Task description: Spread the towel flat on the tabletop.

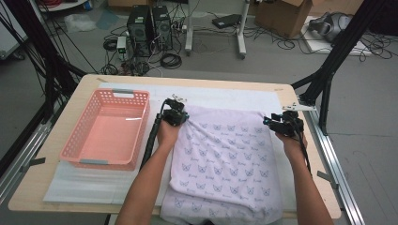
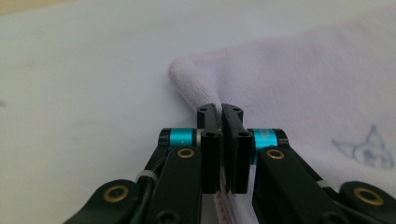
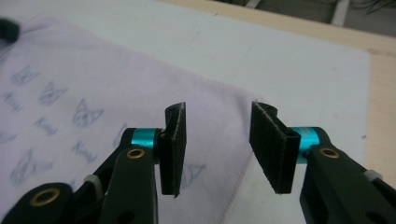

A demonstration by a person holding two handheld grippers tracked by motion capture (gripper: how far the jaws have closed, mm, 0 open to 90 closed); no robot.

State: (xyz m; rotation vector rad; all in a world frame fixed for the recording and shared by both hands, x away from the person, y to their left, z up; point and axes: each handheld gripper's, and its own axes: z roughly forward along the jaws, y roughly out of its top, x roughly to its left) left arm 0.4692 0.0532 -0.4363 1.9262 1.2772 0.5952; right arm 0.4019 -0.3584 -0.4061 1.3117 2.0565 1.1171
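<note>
High view, towel: a pale lilac towel [image 1: 225, 164] printed with small cat-face motifs lies flat on a white mat [image 1: 84, 180] over the wooden table [image 1: 56, 136]; its near edge hangs over the table's front.
High view, left gripper: the left gripper [image 1: 175, 114] sits on the towel's far left corner, the hand behind it resting on the cloth.
High view, right gripper: the right gripper [image 1: 280, 123] is at the towel's far right corner, just past the cloth's edge (contact cannot be told from this height).
High view, basket: a pink perforated basket [image 1: 105, 129] stands to the left of the left gripper, near it but apart from the towel.
High view, surroundings: computer towers [image 1: 149, 28] and cables on the floor beyond the table.
Left gripper view, jaws: the two black jaws are pressed together, with a fold of the towel [image 2: 303, 84] pinched between the pads; the cloth's rounded corner bulges just ahead of the tips, and a strip of hem shows below them.
Left gripper view, ground: the white mat [image 2: 84, 93] lies to the left of the jaws.
Right gripper view, jaws: the jaws stand partly apart with nothing between the pads; the left pad hangs over the towel [image 3: 93, 93], the right one over the white mat [image 3: 289, 56], and the hem runs beneath the gap.
</note>
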